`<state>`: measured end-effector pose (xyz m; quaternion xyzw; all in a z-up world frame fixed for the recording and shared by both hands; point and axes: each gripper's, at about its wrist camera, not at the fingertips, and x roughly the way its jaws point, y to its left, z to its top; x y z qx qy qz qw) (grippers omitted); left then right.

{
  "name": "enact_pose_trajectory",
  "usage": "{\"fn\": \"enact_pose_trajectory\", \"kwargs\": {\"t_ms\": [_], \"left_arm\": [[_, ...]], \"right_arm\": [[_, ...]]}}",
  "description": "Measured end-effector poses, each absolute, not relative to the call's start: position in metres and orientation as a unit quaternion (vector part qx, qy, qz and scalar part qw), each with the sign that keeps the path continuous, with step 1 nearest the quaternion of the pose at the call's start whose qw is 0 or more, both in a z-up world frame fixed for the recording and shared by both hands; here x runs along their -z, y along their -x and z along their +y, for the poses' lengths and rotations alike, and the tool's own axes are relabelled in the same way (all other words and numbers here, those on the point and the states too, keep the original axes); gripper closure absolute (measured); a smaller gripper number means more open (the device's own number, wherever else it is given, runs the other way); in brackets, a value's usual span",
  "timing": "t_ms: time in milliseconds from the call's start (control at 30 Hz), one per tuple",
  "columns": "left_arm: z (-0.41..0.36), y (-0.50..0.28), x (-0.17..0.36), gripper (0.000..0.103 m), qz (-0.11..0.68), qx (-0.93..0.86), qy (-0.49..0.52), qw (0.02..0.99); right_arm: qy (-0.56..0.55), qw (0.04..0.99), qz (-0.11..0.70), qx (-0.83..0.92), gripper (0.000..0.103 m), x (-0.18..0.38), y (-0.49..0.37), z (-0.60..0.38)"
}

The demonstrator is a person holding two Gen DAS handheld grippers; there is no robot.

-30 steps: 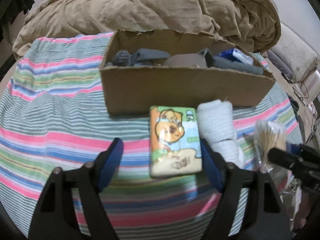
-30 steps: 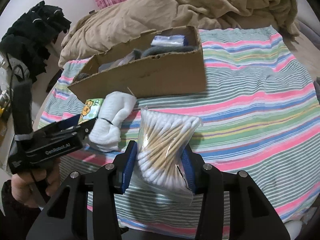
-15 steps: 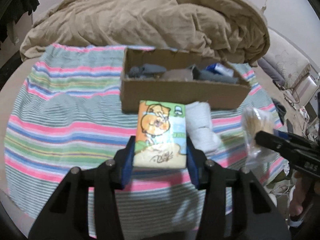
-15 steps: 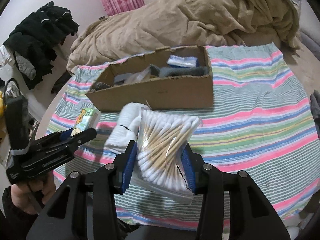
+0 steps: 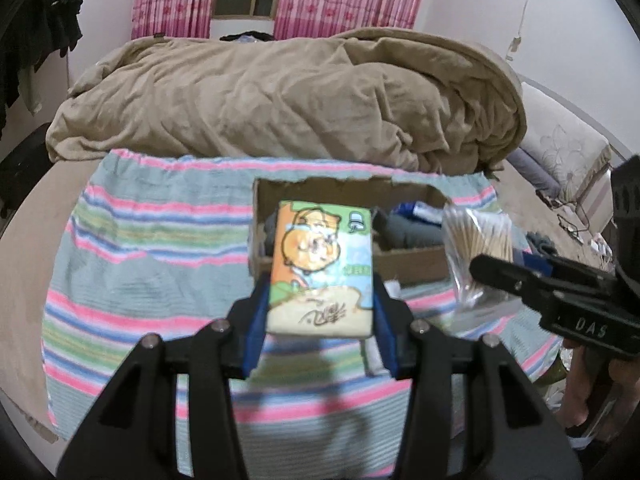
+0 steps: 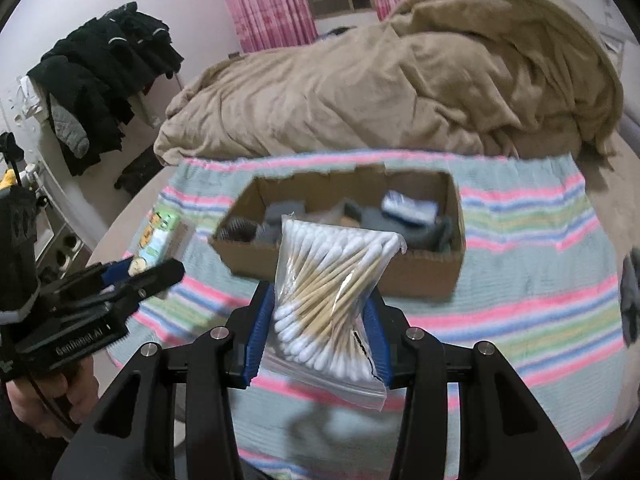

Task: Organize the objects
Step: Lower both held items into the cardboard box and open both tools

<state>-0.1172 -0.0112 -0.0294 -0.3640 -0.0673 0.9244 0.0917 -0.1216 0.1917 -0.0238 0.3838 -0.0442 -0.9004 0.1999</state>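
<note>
Tissue pack [image 5: 320, 268], printed with an orange cartoon animal on green and pale blue, stands upright between the blue pads of the left gripper [image 5: 320, 312], which is clamped on its lower sides; the top half rises clear above the fingertips. In the right wrist view a clear zip bag of cotton swabs [image 6: 332, 292], wooden sticks with white tips, is pinched the same way in the right gripper [image 6: 318, 332], the bag's sealed bottom edge hanging below the pads and its top fanning out above them.

Each camera catches the other tool from the side. The left view shows the right gripper [image 5: 552, 284] at the right edge with the swabs [image 5: 478, 244] seen end-on. The right view shows the left gripper [image 6: 120, 276] at lower left with the pack [image 6: 158, 236] edge-on, and a hand [image 6: 52, 400] wrapped round its handle. Only the right view takes in the dark clothes [image 6: 100, 92] hung at the left wall.

Both loads are held up off the striped blanket [image 5: 152, 264], in front of an open cardboard box [image 6: 400, 272]. The box already holds grey rolled items and a blue-and-white packet [image 6: 408, 208]; in the left view the pack hides much of the box [image 5: 408, 264]. Beyond lies a rumpled tan quilt [image 5: 280, 108] on the bed, then pink curtains [image 5: 172, 0] either side of a window.
</note>
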Motion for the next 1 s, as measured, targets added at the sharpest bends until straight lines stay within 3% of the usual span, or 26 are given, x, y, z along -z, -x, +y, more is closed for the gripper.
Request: {"fn": "enact_pose_trajectory", "kwargs": {"t_ms": [400, 1000], "left_arm": [[-0.015, 0.169, 0.036, 0.056, -0.069, -0.924, 0.363, 0.096], [-0.003, 0.230, 0.077, 0.055, -0.057, -0.908, 0.402, 0.101]], "right_arm": [[-0.373, 0.199, -0.045, 0.905, 0.057, 0.016, 0.182, 0.185], [-0.410, 0.179, -0.019, 0.894, 0.056, 0.064, 0.238, 0.170]]}}
